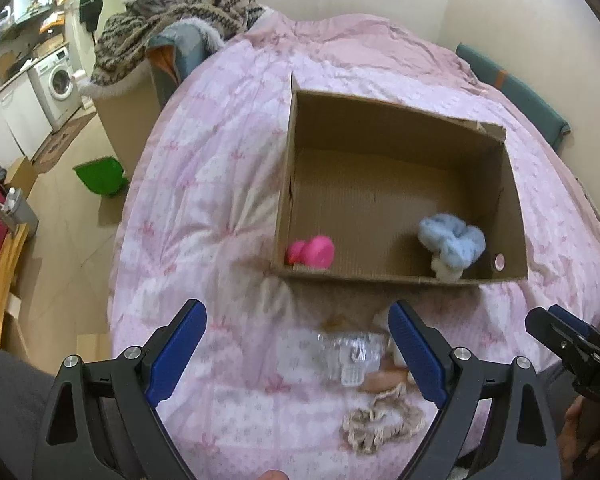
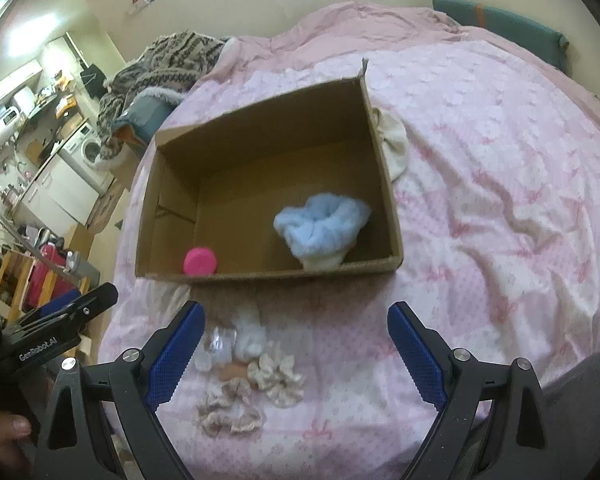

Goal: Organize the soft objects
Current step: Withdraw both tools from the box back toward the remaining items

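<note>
- The left gripper (image 1: 298,320) has its two blue fingers spread wide, with nothing held between them.
- The right gripper (image 2: 296,322) is spread wide too, and it holds nothing.
- Both hang over a pink bed cover (image 2: 500,200) with bows on it.
- Closest to the grippers lies a small pile of soft things on the cover.
- In the pile are two frilly beige hair ties: one (image 2: 228,410) nearest, and one (image 2: 278,378) just beside it.
- A fluffy white thing (image 2: 250,334) lies at the far side of the pile.
- A clear plastic bit (image 1: 346,356) lies in the pile too; what it is cannot be told.
- Past the pile stands one open cardboard box (image 2: 168,208).
- Inside the box are two soft things: a pink one (image 2: 199,262) in the near left corner, and a fluffy blue one (image 2: 320,220) near the right wall.
- One cream cloth thing (image 2: 394,142) lies outside, touching the box's right wall.
- Far back, one striped blanket (image 1: 180,12) is heaped up.
</note>
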